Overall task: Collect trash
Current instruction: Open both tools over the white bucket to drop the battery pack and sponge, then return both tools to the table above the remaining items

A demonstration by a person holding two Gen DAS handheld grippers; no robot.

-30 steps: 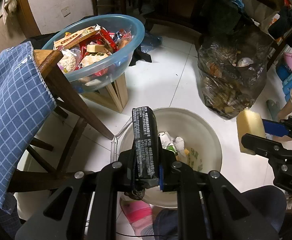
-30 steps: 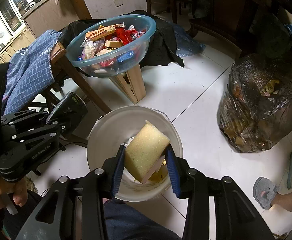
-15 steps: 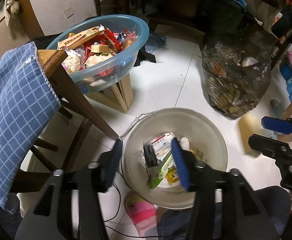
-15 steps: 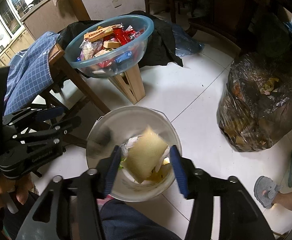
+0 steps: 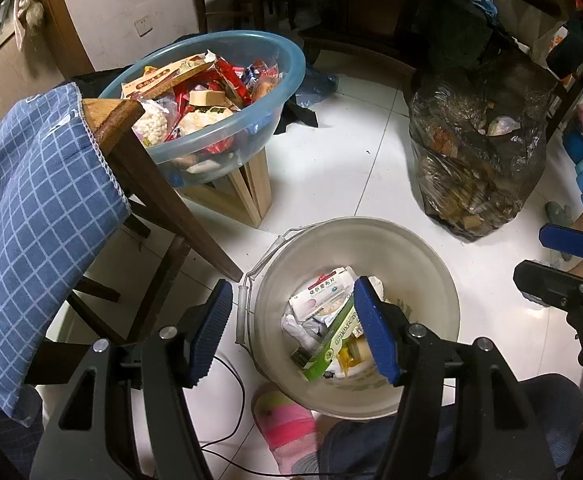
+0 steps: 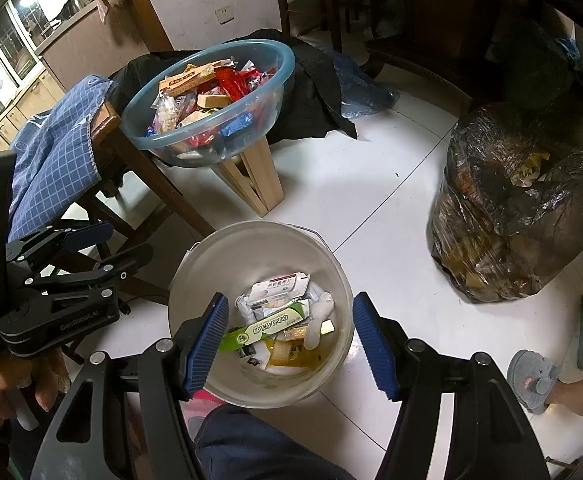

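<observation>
Above bucket (image 6: 333, 276) | both grippers' fingers spread, empty | blue basin (image 5: 283, 80), apparently full trash bag (image 6: 531, 208) nearby

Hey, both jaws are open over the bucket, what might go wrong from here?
The blue bowl of wrappers sits on a narrow wooden stand; a careless reach may tip it. A thin cable beside the bucket may snag the left gripper.

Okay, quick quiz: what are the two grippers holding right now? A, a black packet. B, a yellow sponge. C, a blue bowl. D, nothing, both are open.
D: the left gripper and the right gripper both hang with jaws spread and bare above the white bucket of trash.
</observation>
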